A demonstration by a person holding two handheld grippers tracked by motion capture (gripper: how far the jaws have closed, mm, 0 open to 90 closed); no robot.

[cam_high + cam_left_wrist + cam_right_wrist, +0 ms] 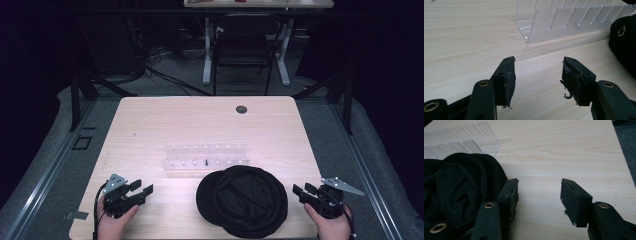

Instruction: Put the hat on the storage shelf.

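Dark surroundings frame a pale wood-grain table (pixel 150 130) with a black folding chair (pixel 243 50) behind its far edge, and the work area sits at the person's near side. A soft black fabric cap (pixel 242 200) lies crumpled at the near edge, between the two grippers, its open side apparently turned up so that the folds of the lining show; in the right gripper view the same dark cloth (pixel 461 187) lies just beside the left-hand jaw. Behind the cap, touching or almost touching it, stands a clear acrylic slotted rack (pixel 206 157), probably set centrally so that either hand can reach it. The left gripper (pixel 141 192) rests at the near left, well apart from the cap, its jaws spread wide over bare wood with nothing between them (pixel 537 75). The right gripper (pixel 301 190) mirrors it at the near right, jaws likewise parted and empty (pixel 539 195). Flanking the cap in this way looks like a ready stance, each gripper poised to take one side of the limp cloth.
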